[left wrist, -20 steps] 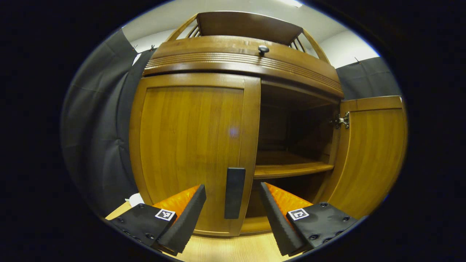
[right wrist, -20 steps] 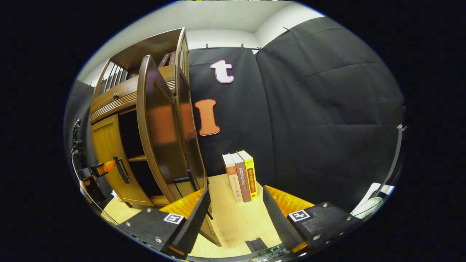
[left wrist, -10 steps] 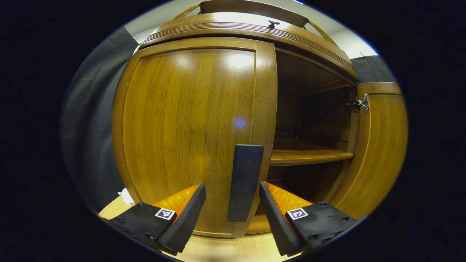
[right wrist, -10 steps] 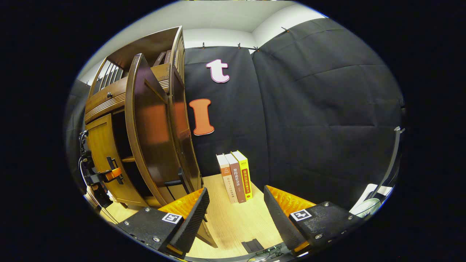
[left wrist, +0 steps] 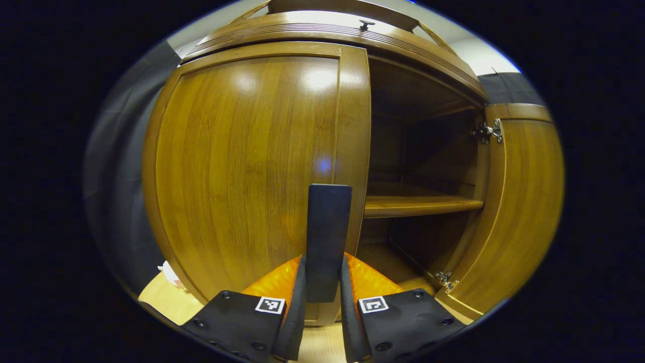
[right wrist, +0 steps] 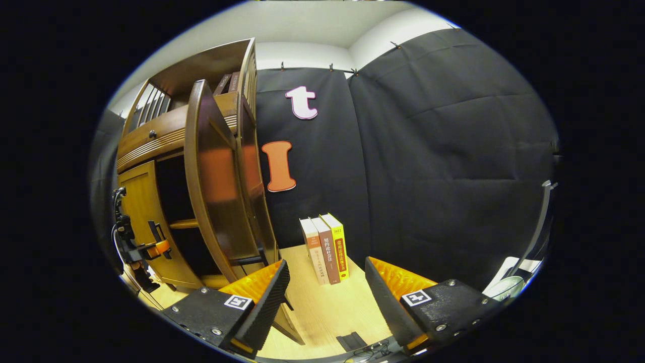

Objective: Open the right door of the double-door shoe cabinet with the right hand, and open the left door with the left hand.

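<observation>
left tool [left wrist: 322,297] clamping door handle [left wrist: 327,242]

You have black cloth [right wrist: 443,166] hung as the booth's wall on the back and right sides, clipped along its top edge beneath a white wall [right wrist: 302,50] and a pale ceiling [right wrist: 282,20]. The floor [right wrist: 332,312] is light wood. Three books [right wrist: 325,247] stand upright on it against the back cloth. More black cloth [left wrist: 121,191] hangs at the left in the left gripper view.

Left tongs [left wrist: 322,307] clamped — right tongs [right wrist: 325,297] spread
</observation>
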